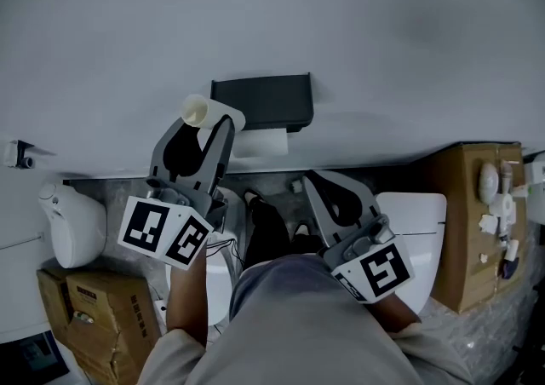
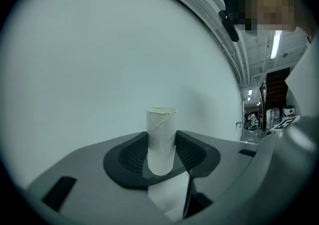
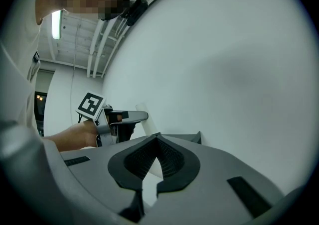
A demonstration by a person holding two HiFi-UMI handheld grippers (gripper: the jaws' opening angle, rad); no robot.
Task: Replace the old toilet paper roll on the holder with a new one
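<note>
1. Head view: one black holder (image 1: 262, 100) is fixed to the wall at 12 o'clock. One piece of white paper (image 1: 261, 143) shows directly under it, at its 6 o'clock.
2. One cardboard tube (image 1: 196, 110), bare of paper, is off the holder. It sits just beside the holder, at its 9 o'clock.
3. Two grippers are counted, each carrying one marker cube.
4. Left gripper (image 1: 207, 126): the jaws stand fairly wide and clamp the tube. In the left gripper view the tube (image 2: 161, 129) runs crosswise between both pads, and its open end stands clear above them.
5. Right gripper (image 1: 313, 181): it lies at 5 o'clock of the holder, apart from it. In the right gripper view its jaws meet tip to tip, with nothing between them.
6. One cardboard box (image 1: 467, 230) stands at 3 o'clock with small white items on top. Stacked cardboard boxes (image 1: 94, 311), at least two, stand at 8 o'clock.
</note>
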